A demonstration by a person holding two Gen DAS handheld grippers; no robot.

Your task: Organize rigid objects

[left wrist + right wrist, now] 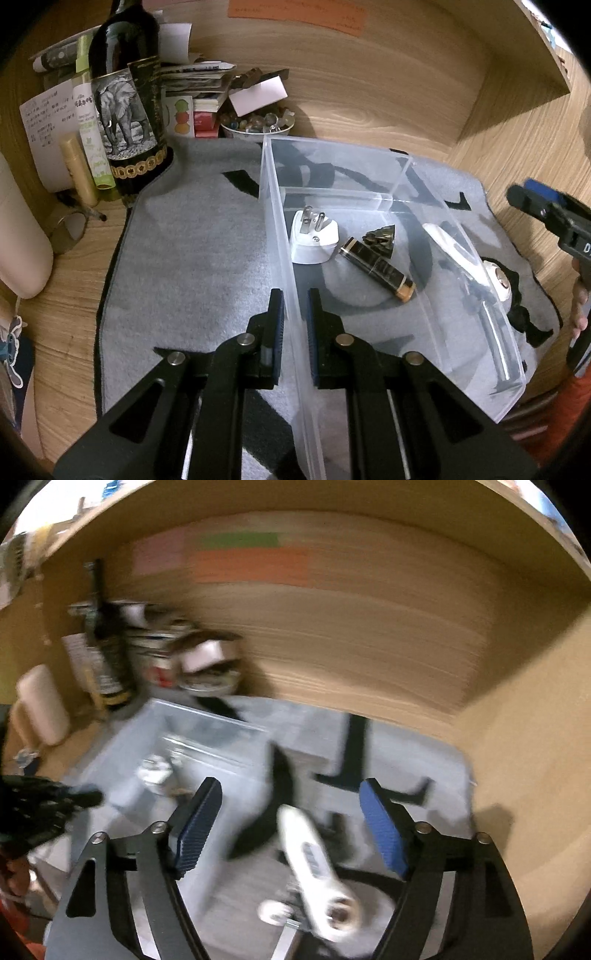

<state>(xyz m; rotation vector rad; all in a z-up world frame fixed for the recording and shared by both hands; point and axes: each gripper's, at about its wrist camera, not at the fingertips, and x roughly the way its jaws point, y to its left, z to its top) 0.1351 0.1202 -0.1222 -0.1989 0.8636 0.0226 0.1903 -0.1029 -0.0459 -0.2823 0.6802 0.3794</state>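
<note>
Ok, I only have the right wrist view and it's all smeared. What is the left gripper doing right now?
Observer: The left gripper is shut on one long wall of the clear bin, with a finger on each side of it.
Operator: What's in the bin already?
Observer: Three things: a white plug adapter, a dark cylinder with a gold end, and a small pyramid.
Operator: And the white gadget in front of me, is it in or out?
Observer: Out, as far as I can tell. The white gadget lies on the grey mat, just past the bin wall opposite the clamped one.
</note>
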